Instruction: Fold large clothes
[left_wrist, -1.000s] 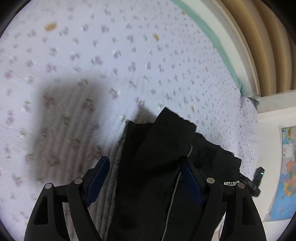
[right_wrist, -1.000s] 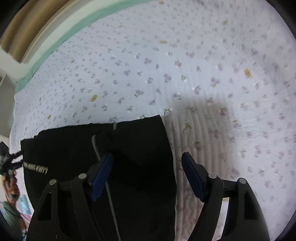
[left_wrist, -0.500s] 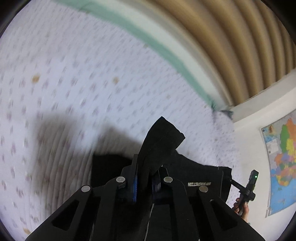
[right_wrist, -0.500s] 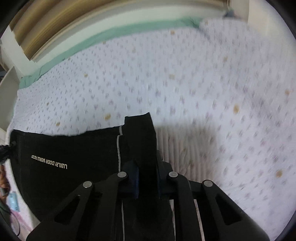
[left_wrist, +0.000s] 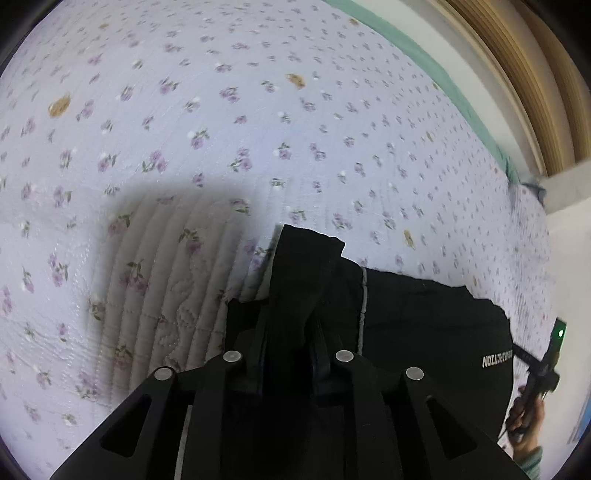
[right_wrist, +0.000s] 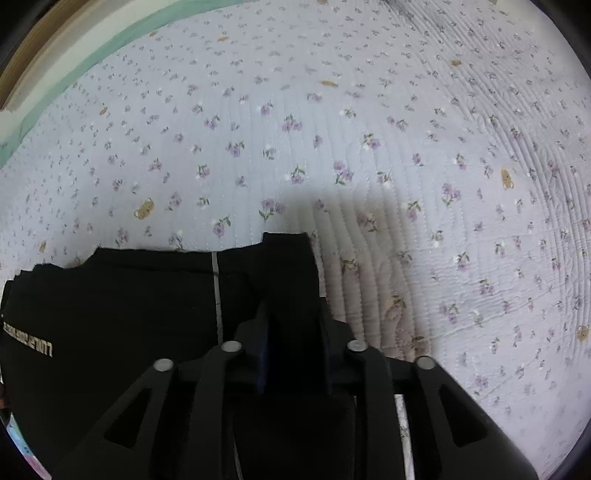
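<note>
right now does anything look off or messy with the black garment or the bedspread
Nothing stands out. The black garment lies on the floral bedspread, each gripper shut on an edge of it.

1. A bunched fold of the black garment (left_wrist: 424, 325) is clamped between the fingers of the left gripper (left_wrist: 290, 347).
2. The garment is spread on the floral quilt (left_wrist: 221, 122), to the right of the gripper.
3. White lettering (left_wrist: 496, 359) is seen near the garment's right edge.
4. Beyond that edge, a hand (left_wrist: 526, 421) holding another device is seen.
</note>
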